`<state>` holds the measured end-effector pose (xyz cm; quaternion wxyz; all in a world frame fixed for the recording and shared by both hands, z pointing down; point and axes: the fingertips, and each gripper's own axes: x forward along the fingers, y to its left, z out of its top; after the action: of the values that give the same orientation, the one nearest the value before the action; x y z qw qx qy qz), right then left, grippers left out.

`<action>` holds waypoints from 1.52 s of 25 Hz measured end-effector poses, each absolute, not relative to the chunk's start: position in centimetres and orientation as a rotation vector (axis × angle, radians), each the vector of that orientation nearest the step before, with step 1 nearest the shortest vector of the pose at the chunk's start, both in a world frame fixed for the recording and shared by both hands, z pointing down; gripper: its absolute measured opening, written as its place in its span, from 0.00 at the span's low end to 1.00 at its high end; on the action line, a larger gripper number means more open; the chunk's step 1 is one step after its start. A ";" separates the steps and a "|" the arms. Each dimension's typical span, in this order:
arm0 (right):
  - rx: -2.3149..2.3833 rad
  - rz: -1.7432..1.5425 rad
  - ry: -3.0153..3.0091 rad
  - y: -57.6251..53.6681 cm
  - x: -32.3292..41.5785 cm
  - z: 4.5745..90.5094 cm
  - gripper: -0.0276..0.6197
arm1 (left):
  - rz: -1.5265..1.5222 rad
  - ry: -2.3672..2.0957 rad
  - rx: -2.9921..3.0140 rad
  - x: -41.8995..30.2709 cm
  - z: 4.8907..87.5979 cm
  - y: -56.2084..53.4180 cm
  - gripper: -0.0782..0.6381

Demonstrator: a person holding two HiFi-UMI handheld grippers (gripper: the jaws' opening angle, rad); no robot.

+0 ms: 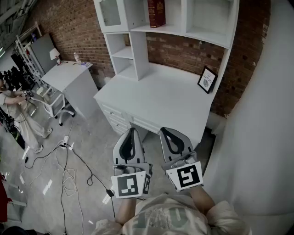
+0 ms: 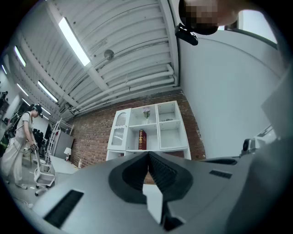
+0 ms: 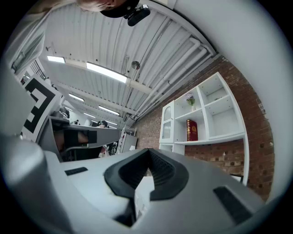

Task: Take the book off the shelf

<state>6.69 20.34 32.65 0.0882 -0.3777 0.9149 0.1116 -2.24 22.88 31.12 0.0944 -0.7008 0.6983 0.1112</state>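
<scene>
A dark red book point(image 1: 156, 13) stands upright in a middle compartment of the white shelf unit point(image 1: 138, 55) on the desk point(image 1: 161, 98). It shows small and far off in the left gripper view, book point(image 2: 142, 140), and in the right gripper view, book point(image 3: 192, 130). My left gripper point(image 1: 132, 131) and right gripper point(image 1: 164, 131) are held side by side in front of the desk's near edge, well short of the shelf. Both point toward it. The left gripper point(image 2: 148, 154) has its jaws pressed together with nothing between them, and so does the right gripper point(image 3: 147, 151).
A framed picture point(image 1: 207, 79) leans at the desk's back right. A small vase of flowers point(image 2: 146, 112) sits in the compartment above the book. A second white table point(image 1: 69, 75), a chair point(image 1: 55, 103), floor cables point(image 1: 69, 170) and a person point(image 1: 14, 110) are at left. A white wall point(image 1: 262, 114) closes the right.
</scene>
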 end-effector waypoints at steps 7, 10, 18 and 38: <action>-1.153 0.331 2.727 20.0 7.5 33.1 0.06 | 0.320 2.077 -2.070 -2.1 31.2 23.1 0.13; -1.167 0.314 2.728 19.5 7.9 33.6 0.06 | 0.307 2.086 -2.065 -2.1 31.3 23.0 0.13; -1.072 0.152 2.752 19.6 7.2 35.3 0.06 | 0.246 2.168 -2.044 -3.5 32.7 23.5 0.13; -1.082 0.260 2.711 3.2 1.5 34.6 0.06 | 0.321 2.055 -2.072 -9.2 32.3 6.3 0.13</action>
<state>1.51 3.16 34.63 0.1052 -0.3670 0.9200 0.0882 -9.23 6.31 32.32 0.1029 -0.7021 0.6962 0.1086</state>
